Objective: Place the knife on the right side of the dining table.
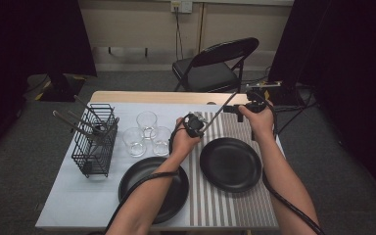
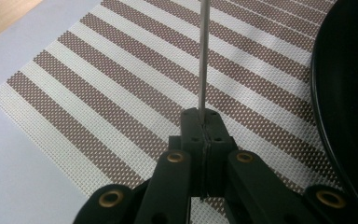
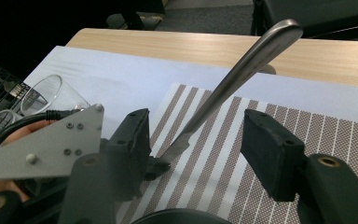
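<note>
Cutlery [image 3: 242,74] was clamped at its tip by the left tool [image 2: 204,122], its handle slanting between the right tool's [image 3: 209,140] parted jaws.

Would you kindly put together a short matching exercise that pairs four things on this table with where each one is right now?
Things:
1. knife
2. wire basket
3. three glasses
4. right-hand black plate

Places:
A. on the striped mat
B. at the table's left, holding cutlery
C. clamped in the left hand-held gripper
D. between the basket and the mat

Pairs: 1-C, 2-B, 3-D, 4-A
</note>
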Demonstrator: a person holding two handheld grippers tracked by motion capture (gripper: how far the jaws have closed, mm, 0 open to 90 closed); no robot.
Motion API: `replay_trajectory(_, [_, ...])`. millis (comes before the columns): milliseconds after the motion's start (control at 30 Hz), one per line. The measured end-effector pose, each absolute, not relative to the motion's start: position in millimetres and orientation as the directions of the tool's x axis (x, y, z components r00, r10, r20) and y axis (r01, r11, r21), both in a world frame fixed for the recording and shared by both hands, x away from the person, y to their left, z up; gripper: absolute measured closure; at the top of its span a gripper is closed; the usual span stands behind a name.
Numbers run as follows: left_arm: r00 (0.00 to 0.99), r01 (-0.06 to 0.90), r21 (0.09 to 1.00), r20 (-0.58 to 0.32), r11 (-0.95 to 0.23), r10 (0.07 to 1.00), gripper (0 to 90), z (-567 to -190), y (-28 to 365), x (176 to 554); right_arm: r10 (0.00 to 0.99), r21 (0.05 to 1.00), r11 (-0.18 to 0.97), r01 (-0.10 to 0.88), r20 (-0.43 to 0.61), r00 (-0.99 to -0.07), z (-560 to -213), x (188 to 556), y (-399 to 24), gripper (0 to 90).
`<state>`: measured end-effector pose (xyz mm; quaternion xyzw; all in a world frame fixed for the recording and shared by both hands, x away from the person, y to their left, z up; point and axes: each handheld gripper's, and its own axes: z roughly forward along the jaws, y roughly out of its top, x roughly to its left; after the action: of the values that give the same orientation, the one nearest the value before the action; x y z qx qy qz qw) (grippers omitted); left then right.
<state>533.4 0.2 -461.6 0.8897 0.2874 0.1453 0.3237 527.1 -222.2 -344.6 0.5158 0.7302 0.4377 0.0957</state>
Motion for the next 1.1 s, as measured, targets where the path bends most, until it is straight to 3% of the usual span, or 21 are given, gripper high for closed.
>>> replay_trajectory(267, [0.790,0.423,0.656,0.071,-0.625,0.609,89.7,-461,0,532,0.846,0.742,0.126,0.658,0.266,-0.462,-358,515,-226,32.9])
replay_trajectory(1100, [0.795,0.416,0.651,0.079,-0.635,0.602,89.6,-461,0,531,0.849,0.754,0.187,0.630,0.199,-0.490,-377,483,-230,25.6])
